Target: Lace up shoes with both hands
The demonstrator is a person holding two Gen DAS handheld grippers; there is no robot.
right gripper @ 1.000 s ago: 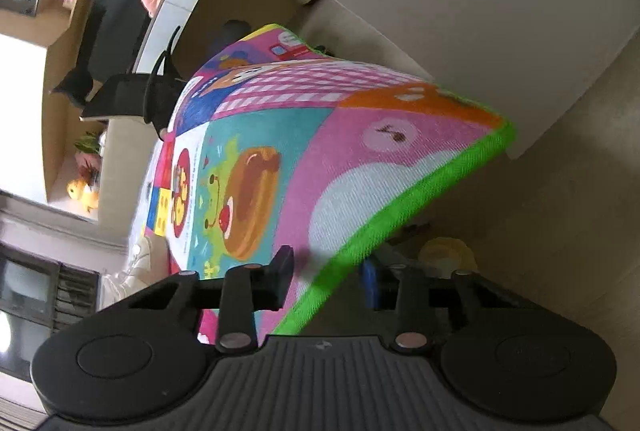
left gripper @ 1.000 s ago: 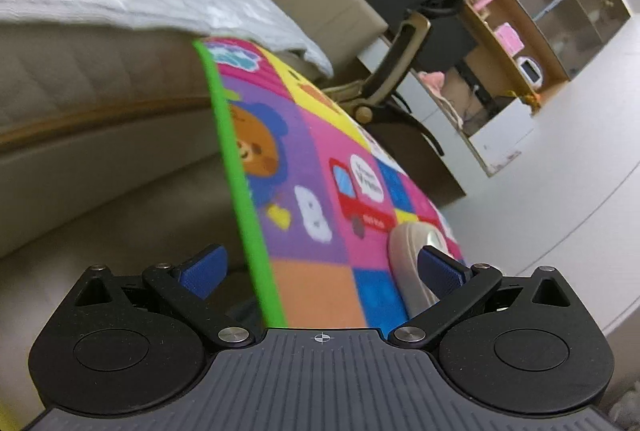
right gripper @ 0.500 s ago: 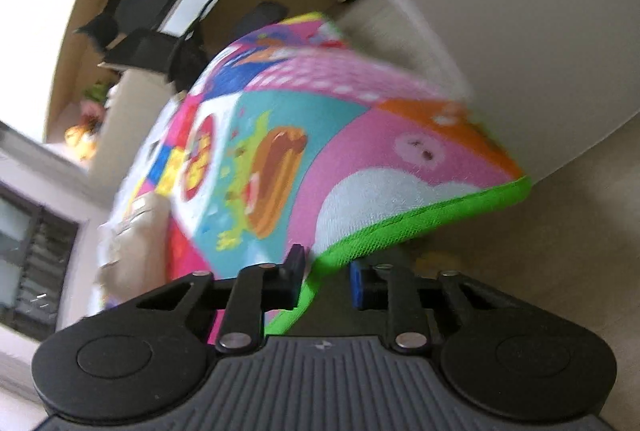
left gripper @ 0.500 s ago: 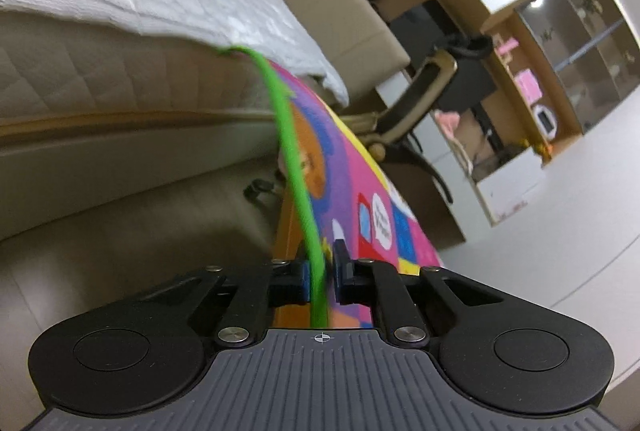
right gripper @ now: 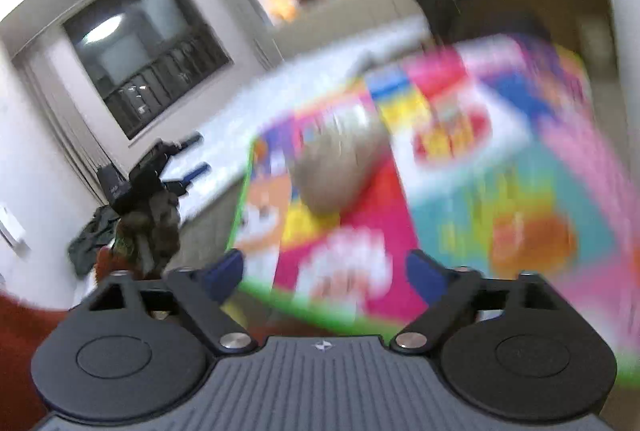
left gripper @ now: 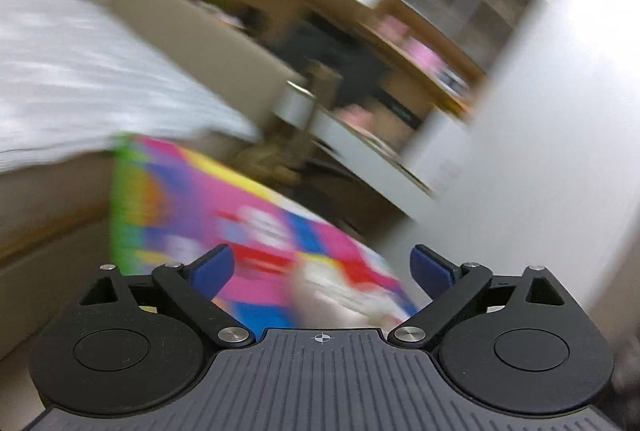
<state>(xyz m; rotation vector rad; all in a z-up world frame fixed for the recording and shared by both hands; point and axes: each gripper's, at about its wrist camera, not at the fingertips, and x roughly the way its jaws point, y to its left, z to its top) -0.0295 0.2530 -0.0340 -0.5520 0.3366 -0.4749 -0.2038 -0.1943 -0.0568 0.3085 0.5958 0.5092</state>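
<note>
- Your left gripper (left gripper: 322, 267) has its jaws opening, spread wide, nothing between the blue pads.
- Your right gripper (right gripper: 324, 271) is likewise opening wide and holds nothing.
- The blurred beige shoe (right gripper: 340, 167) lies on the colourful play mat (right gripper: 500, 183), ahead of both grippers.

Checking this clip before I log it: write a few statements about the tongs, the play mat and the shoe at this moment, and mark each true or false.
1. The left tongs clamp the green edge of the play mat. False: their jaws are opening and wide apart, with nothing pinched between them.
2. A pale shoe lies on the play mat. True, though blurred.
3. The right tongs grip a shoelace. False: their jaws are opening and nothing is held; no lace can be made out.
4. The play mat has a green border. True.
5. Both views are sharp. False: both are smeared with motion blur.
</note>
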